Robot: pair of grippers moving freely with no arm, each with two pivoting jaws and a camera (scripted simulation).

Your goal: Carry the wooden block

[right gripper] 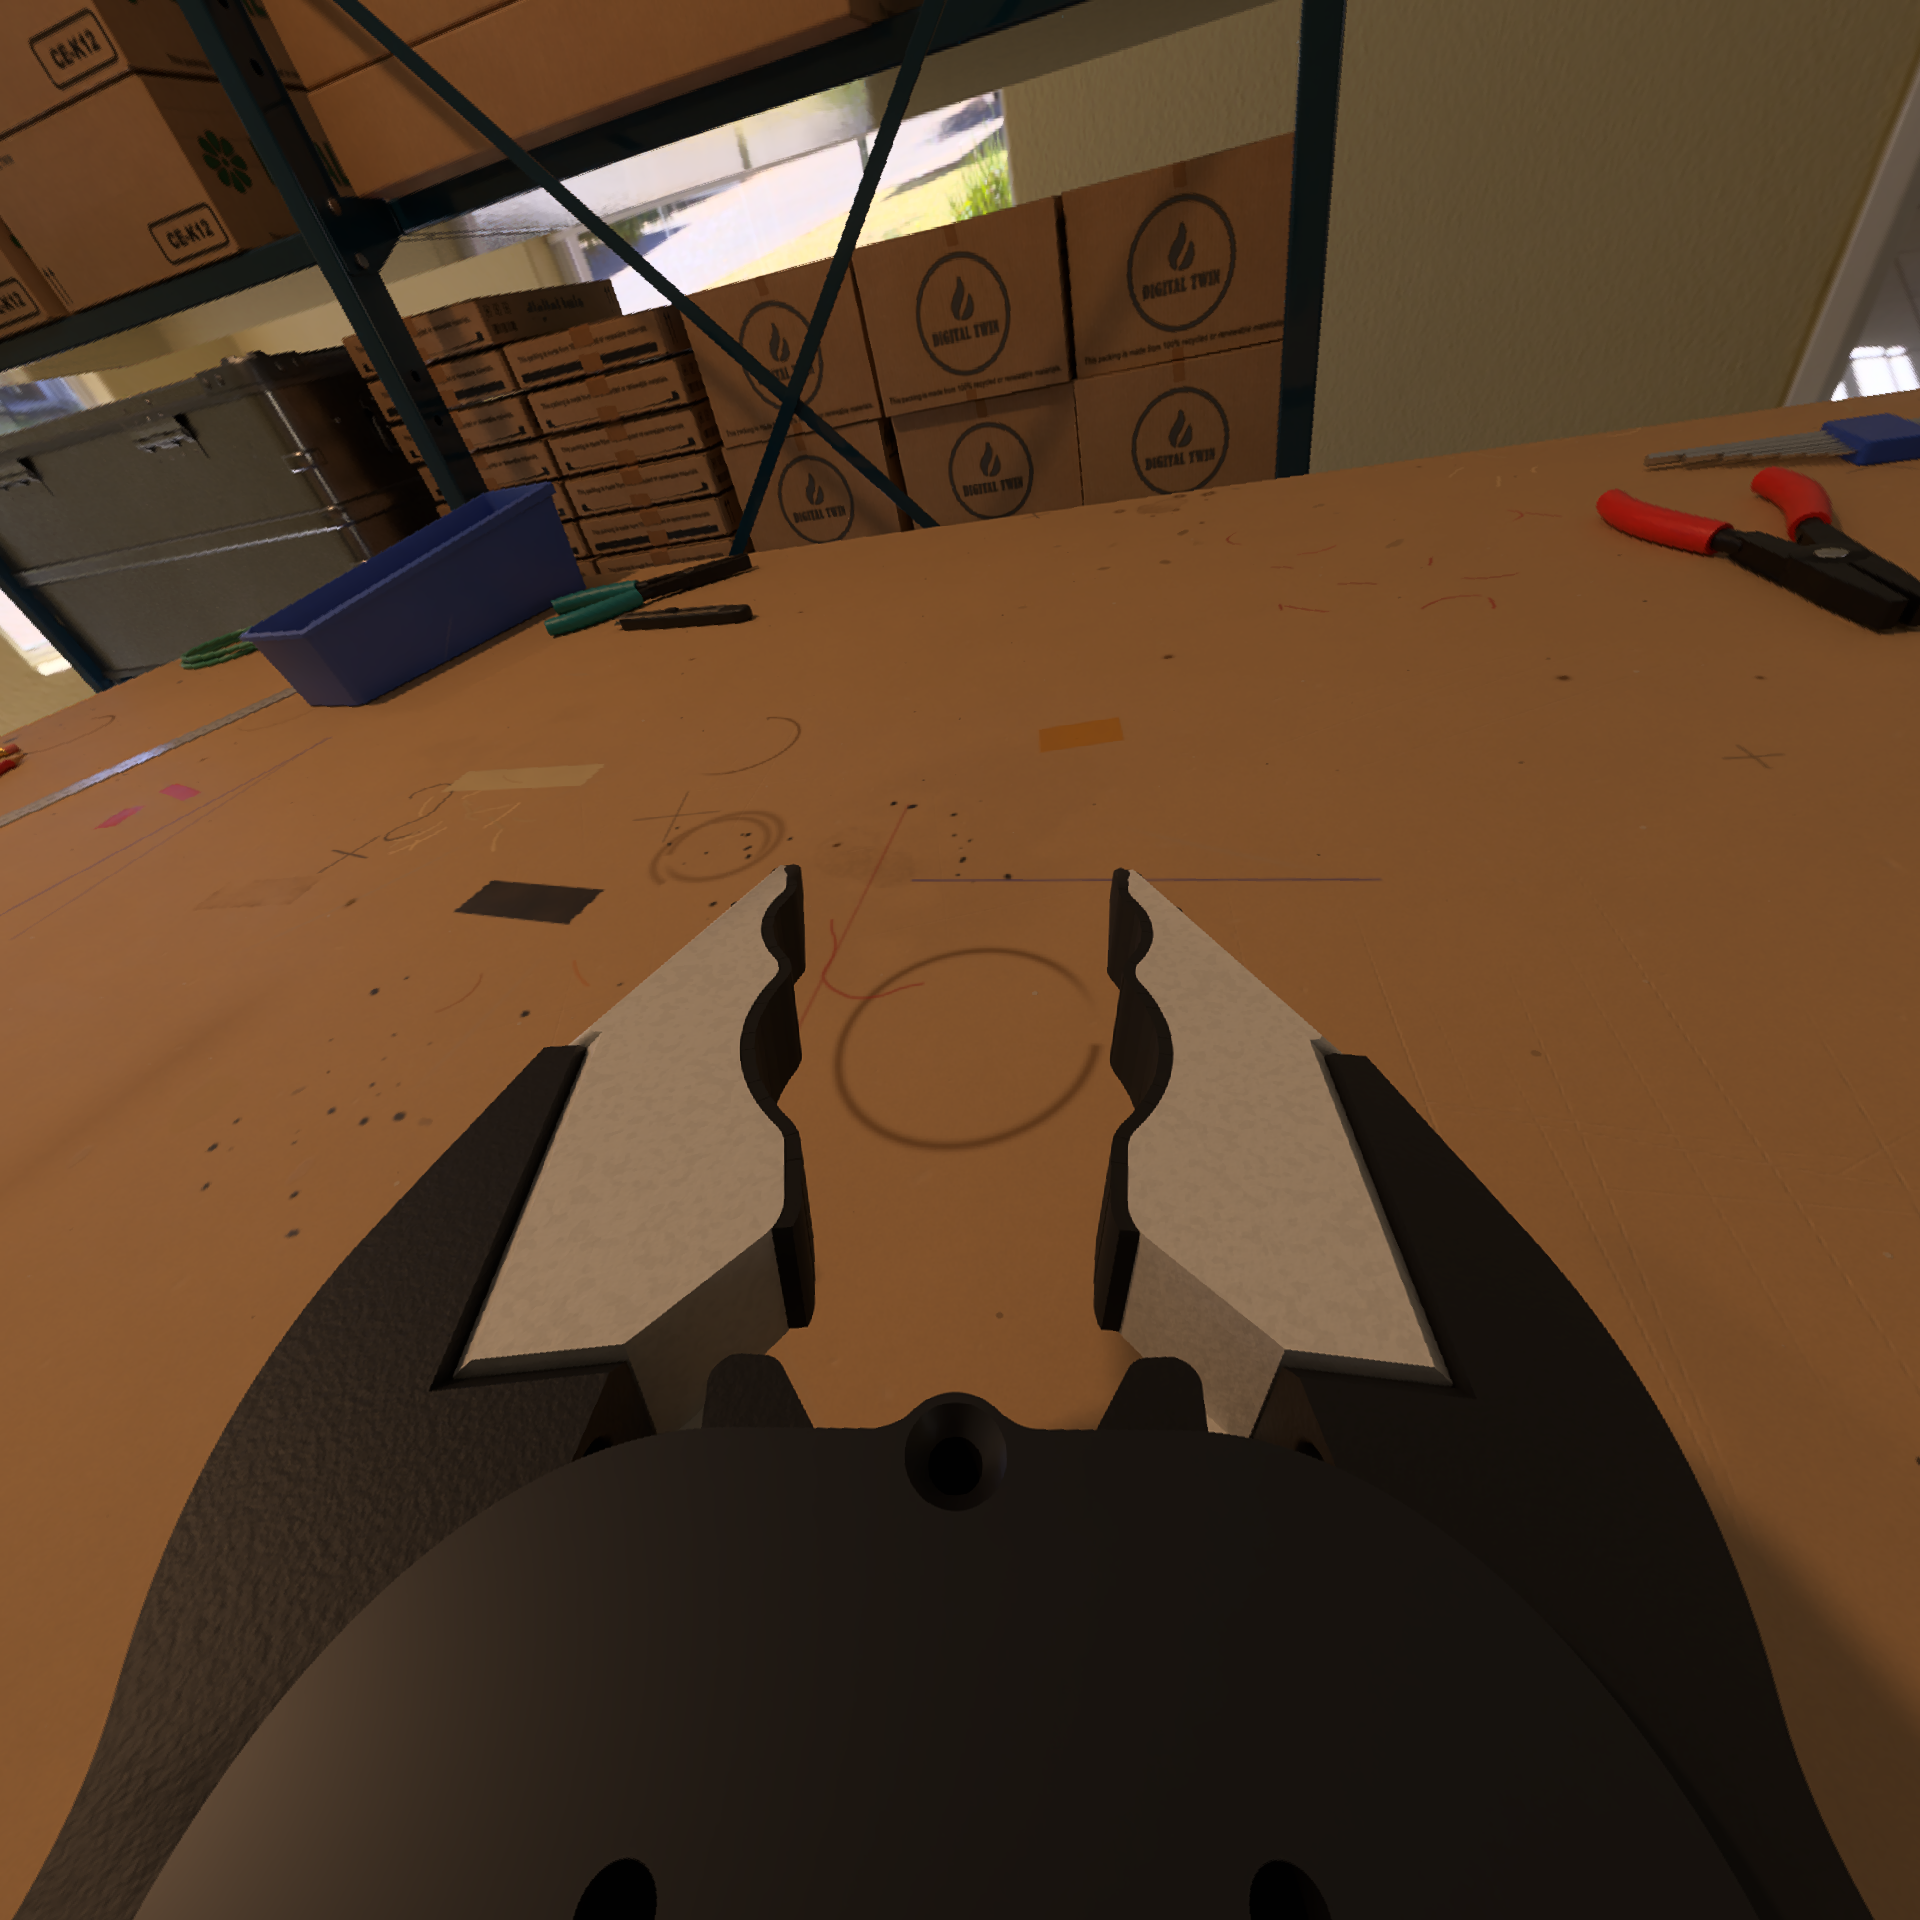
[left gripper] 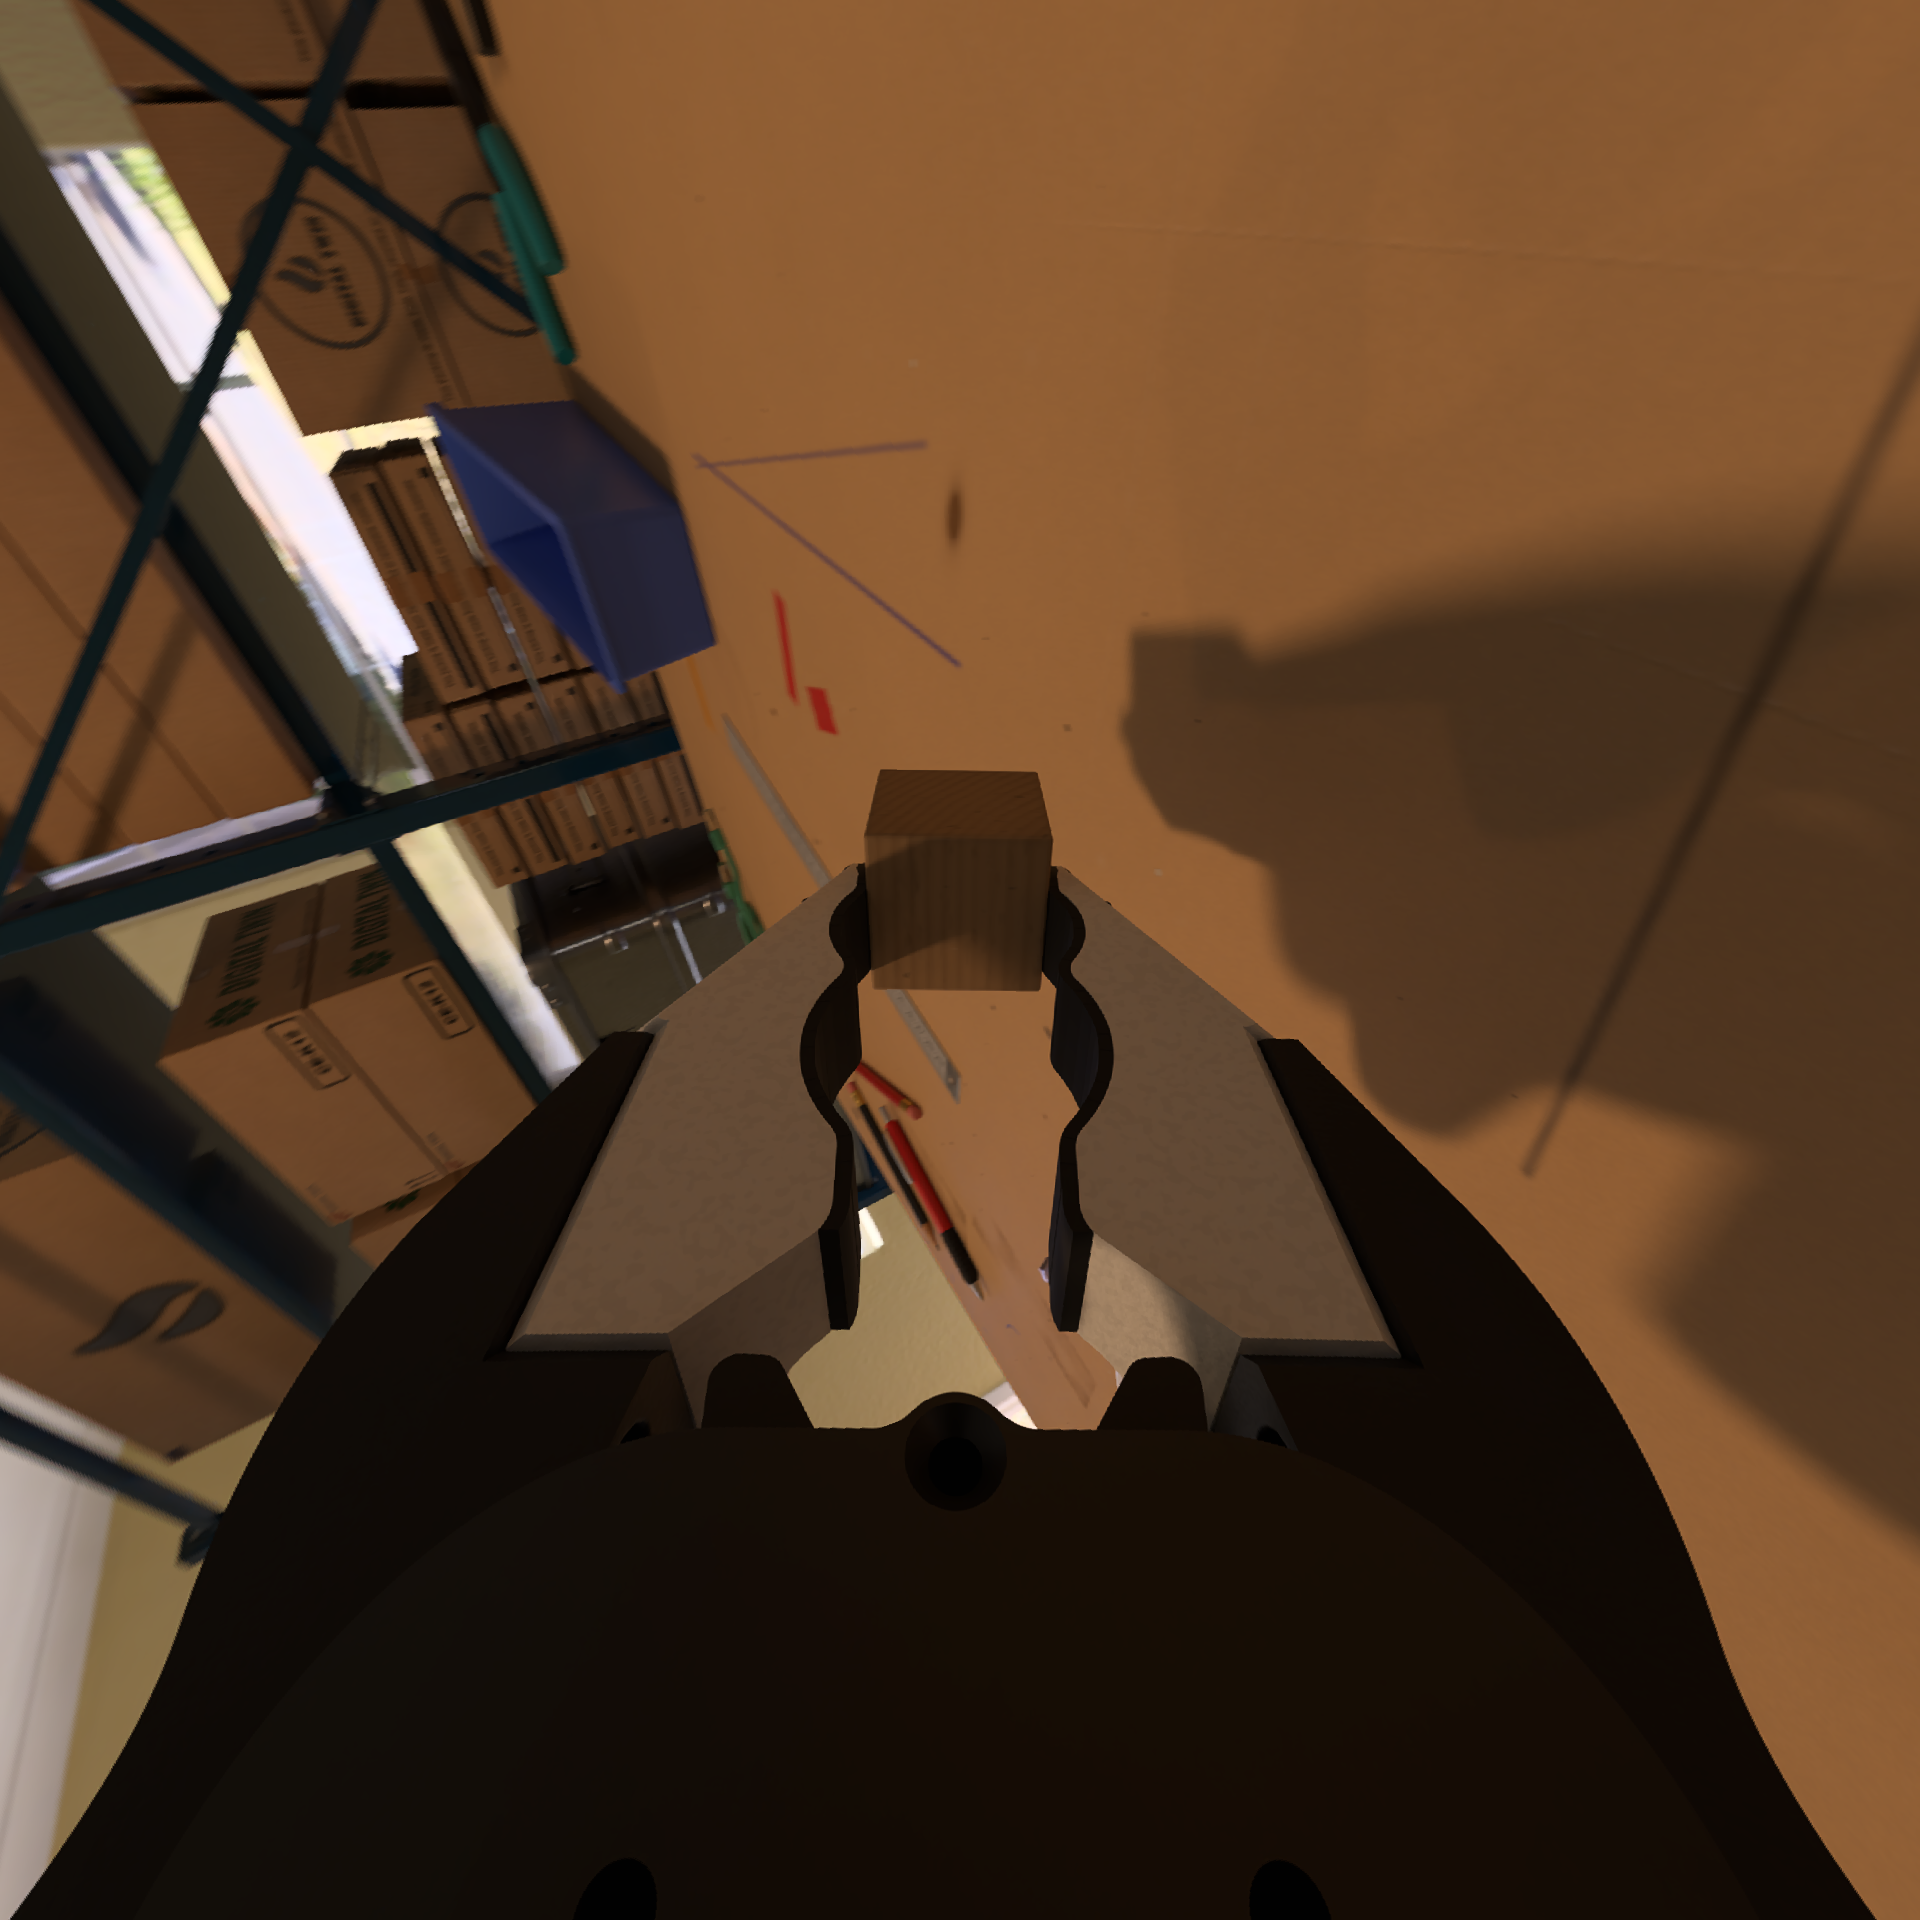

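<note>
A light wooden block (left gripper: 956,883) sits between the tips of my left gripper (left gripper: 956,914), which is shut on it and holds it above the brown table (left gripper: 1351,416). The left wrist view is tilted, so the table runs up the right side. My right gripper (right gripper: 956,883) is open and empty, low over the table (right gripper: 1351,1039), with a drawn circle (right gripper: 966,1049) between its fingers. The block does not show in the right wrist view.
A blue bin (left gripper: 592,530) (right gripper: 416,597) stands near the table's far edge, by green-handled tools (right gripper: 603,608). Red and black pencils (left gripper: 914,1164) and a ruler (left gripper: 935,1039) lie under the left gripper. Red-handled pliers (right gripper: 1766,535) lie far right. Shelves with cardboard boxes (right gripper: 966,332) stand behind.
</note>
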